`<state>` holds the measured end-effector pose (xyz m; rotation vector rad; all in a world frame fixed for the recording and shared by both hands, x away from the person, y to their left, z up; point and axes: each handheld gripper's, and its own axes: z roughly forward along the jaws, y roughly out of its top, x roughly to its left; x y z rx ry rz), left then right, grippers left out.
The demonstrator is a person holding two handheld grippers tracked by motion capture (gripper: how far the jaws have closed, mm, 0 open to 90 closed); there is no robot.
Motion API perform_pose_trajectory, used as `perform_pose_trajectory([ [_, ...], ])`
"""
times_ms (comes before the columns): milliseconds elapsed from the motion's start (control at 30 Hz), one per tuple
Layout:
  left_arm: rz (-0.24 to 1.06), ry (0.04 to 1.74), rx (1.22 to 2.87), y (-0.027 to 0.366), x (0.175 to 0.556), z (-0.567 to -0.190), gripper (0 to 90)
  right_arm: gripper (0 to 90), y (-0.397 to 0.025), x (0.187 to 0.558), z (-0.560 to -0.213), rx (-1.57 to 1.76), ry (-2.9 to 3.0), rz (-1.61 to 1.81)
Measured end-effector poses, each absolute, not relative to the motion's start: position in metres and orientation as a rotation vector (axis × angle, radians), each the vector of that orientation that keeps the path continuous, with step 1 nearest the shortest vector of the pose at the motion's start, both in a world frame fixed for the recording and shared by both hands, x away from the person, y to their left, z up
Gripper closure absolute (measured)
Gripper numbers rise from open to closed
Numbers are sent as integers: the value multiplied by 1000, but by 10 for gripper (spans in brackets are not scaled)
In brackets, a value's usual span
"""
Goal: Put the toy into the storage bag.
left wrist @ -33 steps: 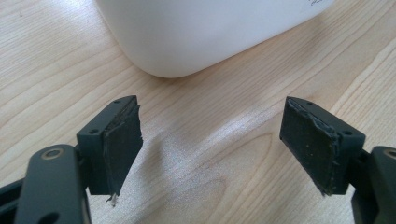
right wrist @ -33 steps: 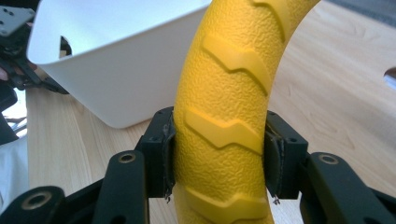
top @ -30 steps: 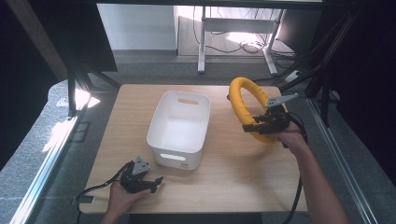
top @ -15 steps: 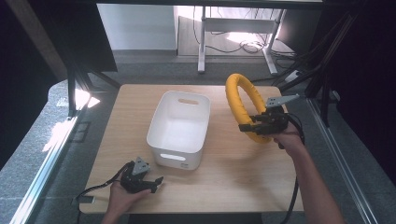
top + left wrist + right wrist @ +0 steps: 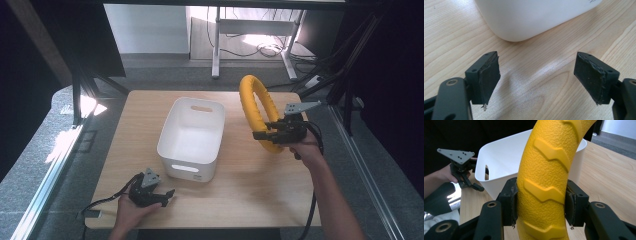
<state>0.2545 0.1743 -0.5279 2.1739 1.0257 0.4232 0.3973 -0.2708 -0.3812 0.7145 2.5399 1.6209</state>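
A yellow ribbed ring (image 5: pixel 256 110) stands upright in the air to the right of the white bin (image 5: pixel 192 137), its lower part held. My right gripper (image 5: pixel 261 135) is shut on the ring (image 5: pixel 545 185), both pads pressed to its sides, with the bin's wall (image 5: pixel 499 157) behind it. My left gripper (image 5: pixel 162 196) rests low near the table's front edge, in front of the bin's near left corner. It is open, with bare wood between its pads (image 5: pixel 487 77) and the bin's rounded corner (image 5: pixel 529 17) just ahead.
The wooden table (image 5: pixel 240 200) has bare wood in front of and to the right of the bin. Metal frame rails (image 5: pixel 360 165) run along both table sides. Cables trail from each gripper off the front edge.
The right gripper has carried the ring leftward and slightly up, nearer the bin. The left gripper has stayed put.
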Motion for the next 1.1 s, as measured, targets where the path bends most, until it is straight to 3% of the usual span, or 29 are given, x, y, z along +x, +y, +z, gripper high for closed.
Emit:
perform_pose_trajectory([
  [1100, 419, 1027, 2174, 174, 254, -528, 210, 516, -255, 382, -358, 605, 2500, 1717],
])
